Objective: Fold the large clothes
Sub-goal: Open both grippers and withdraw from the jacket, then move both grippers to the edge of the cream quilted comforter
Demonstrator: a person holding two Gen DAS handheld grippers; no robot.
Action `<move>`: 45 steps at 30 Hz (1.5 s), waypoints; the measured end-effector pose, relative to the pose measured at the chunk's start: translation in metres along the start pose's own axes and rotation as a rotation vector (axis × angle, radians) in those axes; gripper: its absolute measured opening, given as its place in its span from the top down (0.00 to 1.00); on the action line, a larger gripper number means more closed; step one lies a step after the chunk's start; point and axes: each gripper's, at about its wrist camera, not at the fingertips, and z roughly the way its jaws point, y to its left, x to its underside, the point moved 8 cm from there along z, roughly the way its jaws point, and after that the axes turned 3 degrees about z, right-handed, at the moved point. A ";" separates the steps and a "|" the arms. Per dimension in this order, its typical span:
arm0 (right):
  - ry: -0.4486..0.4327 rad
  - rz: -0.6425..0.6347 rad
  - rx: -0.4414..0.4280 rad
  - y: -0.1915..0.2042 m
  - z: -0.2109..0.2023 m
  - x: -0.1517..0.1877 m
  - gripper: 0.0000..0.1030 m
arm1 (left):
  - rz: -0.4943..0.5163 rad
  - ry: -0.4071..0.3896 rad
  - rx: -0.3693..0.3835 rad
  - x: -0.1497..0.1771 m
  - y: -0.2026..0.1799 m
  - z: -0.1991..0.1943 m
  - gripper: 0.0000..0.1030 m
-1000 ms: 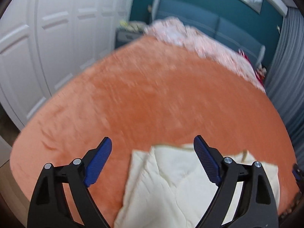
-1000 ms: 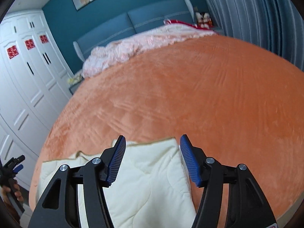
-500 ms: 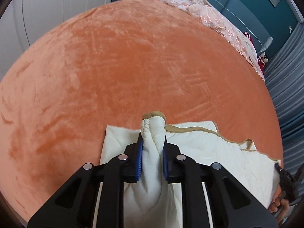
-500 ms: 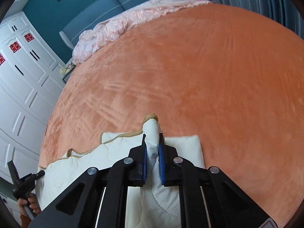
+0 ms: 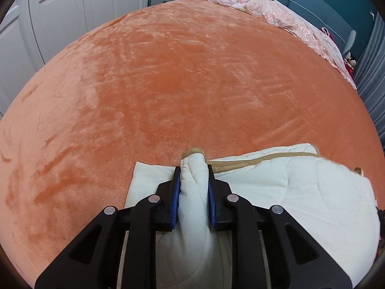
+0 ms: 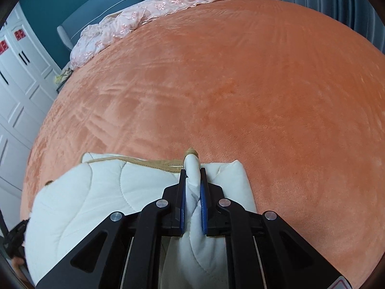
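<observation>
A cream quilted cloth (image 5: 300, 192) with tan trim lies folded at the near edge of the orange bed (image 5: 192, 84). My left gripper (image 5: 193, 168) pinches a raised ridge at the cloth's far left corner. Its blue pads press on the ridge while the jaws are opening slightly. In the right wrist view the same cloth (image 6: 96, 192) spreads to the left. My right gripper (image 6: 193, 171) is shut on a narrow ridge near the cloth's far right corner. Tan trim pokes out past both pairs of fingertips.
The orange plush bedspread (image 6: 240, 84) stretches far ahead of the cloth. Pink lace bedding (image 5: 264, 2) is heaped by the blue headboard. White wardrobe doors (image 5: 48, 12) stand left of the bed and grey curtains (image 6: 336, 0) right. The other hand's gripper (image 6: 14, 238) shows low left.
Both grippers stood open above the cloth a second ago. They dropped onto its far edge and closed, each on a pinched ridge of fabric, then sank lower.
</observation>
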 end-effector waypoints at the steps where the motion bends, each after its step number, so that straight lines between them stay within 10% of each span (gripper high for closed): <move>1: -0.004 -0.012 0.009 0.002 0.002 0.002 0.91 | 0.008 -0.012 -0.012 0.001 -0.001 0.001 0.80; 9: -0.041 -0.004 0.027 -0.001 0.001 -0.003 0.91 | 0.029 -0.038 -0.132 -0.007 0.003 -0.004 0.59; 12: -0.182 0.096 0.053 -0.014 -0.042 -0.022 0.72 | -0.010 -0.117 -0.229 -0.024 0.020 -0.042 0.33; 15: -0.296 0.102 0.051 -0.004 -0.090 -0.036 0.72 | -0.049 -0.230 -0.332 -0.050 0.037 -0.095 0.33; 19: -0.230 -0.051 -0.120 0.073 -0.103 -0.022 0.72 | -0.066 -0.274 -0.105 -0.067 -0.006 -0.132 0.35; 24: -0.001 -0.288 -0.257 0.169 -0.067 0.042 0.75 | 0.155 -0.029 0.224 -0.019 -0.120 -0.095 0.43; 29: 0.111 -0.353 -0.214 0.185 -0.026 0.077 0.82 | 0.235 0.063 0.191 0.027 -0.145 -0.051 0.48; 45: 0.095 -0.374 -0.158 0.178 0.019 0.100 0.93 | 0.307 -0.033 0.071 0.047 -0.152 -0.015 0.48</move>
